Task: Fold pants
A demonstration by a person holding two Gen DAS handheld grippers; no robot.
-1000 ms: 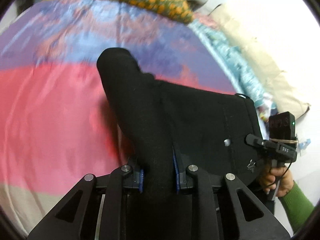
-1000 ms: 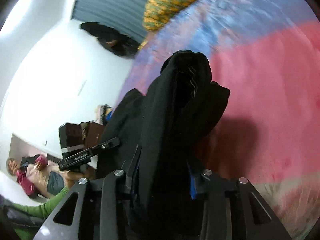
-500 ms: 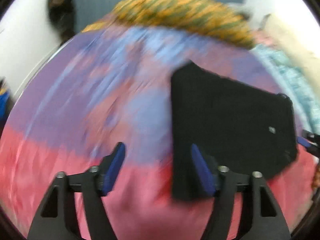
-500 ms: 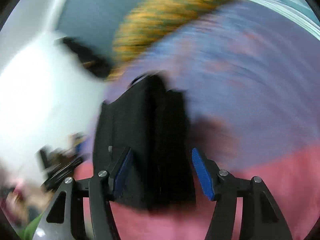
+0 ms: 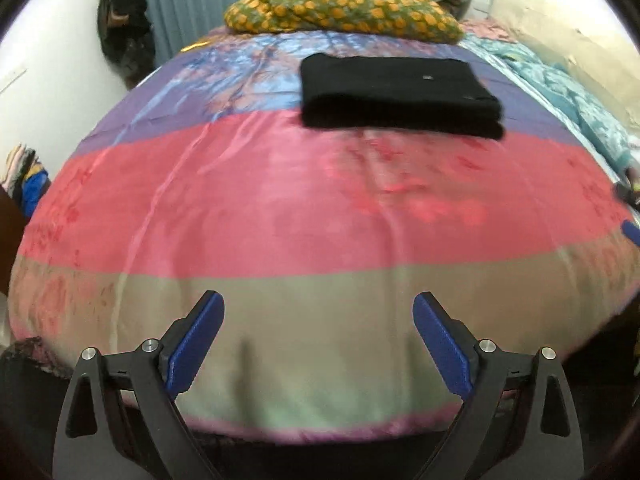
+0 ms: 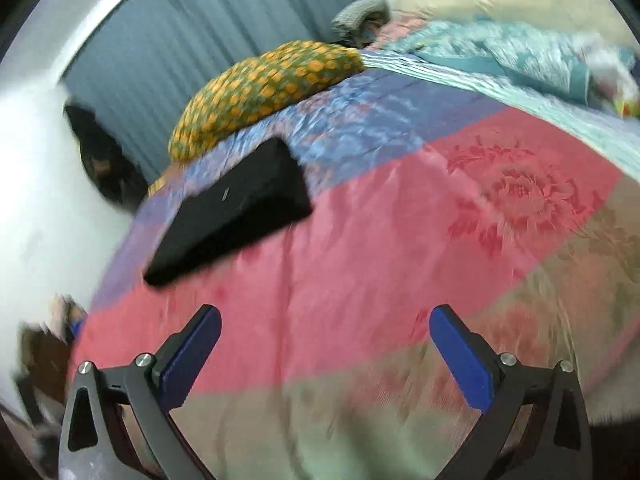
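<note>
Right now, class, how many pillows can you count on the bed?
1 for certain: the orange-spotted pillow at the far end of the bed, just beyond the folded black pants. A grey item behind it may hide another.

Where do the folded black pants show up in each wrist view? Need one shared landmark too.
Left wrist: folded black pants sit upper centre-right, lying flat on the bedspread, far beyond the open left gripper.
Right wrist: pants upper left, tilted, beyond the open right gripper.
Shared landmark: orange-dotted pillow, just behind the pants.
</note>
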